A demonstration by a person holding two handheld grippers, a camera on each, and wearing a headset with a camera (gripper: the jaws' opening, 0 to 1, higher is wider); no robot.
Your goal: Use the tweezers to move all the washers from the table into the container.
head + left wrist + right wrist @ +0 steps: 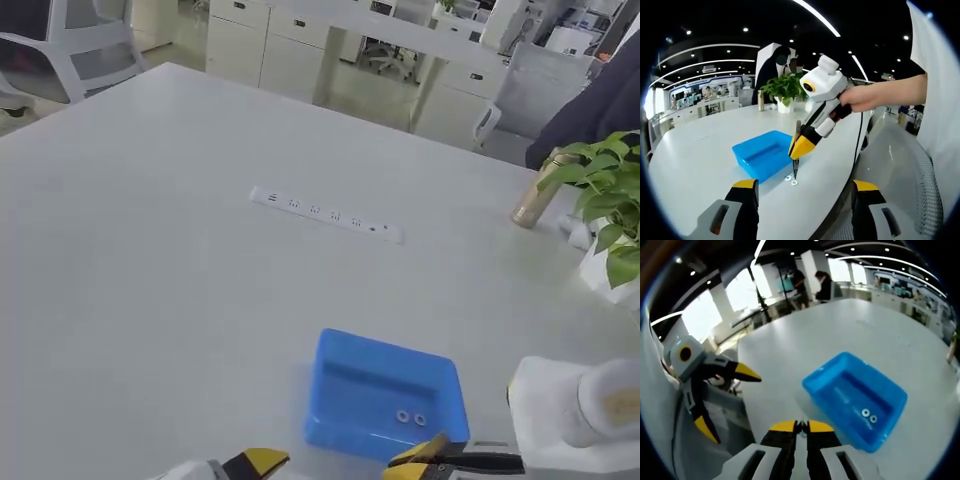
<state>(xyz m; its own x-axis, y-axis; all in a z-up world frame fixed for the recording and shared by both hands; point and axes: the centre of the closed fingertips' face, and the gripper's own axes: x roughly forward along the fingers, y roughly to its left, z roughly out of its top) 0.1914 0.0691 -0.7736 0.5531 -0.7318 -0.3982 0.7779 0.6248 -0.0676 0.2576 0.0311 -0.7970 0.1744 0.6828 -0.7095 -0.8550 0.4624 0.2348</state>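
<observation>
Tweezers (795, 167) are clamped between pressed-together jaws of right gripper (800, 147), tips aimed at two loose washers (791, 179) at 5 o'clock from blue container (754, 171), for pickup. Two stored washers (411, 418) are seen inside. Left gripper (805, 186) is spread, empty.

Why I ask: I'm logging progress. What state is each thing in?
Left tool: open, empty.
Right tool: shut on tweezers.
Container: upright, two washers inside.
Table washers: two, lying flat at the tweezers' tips.
</observation>
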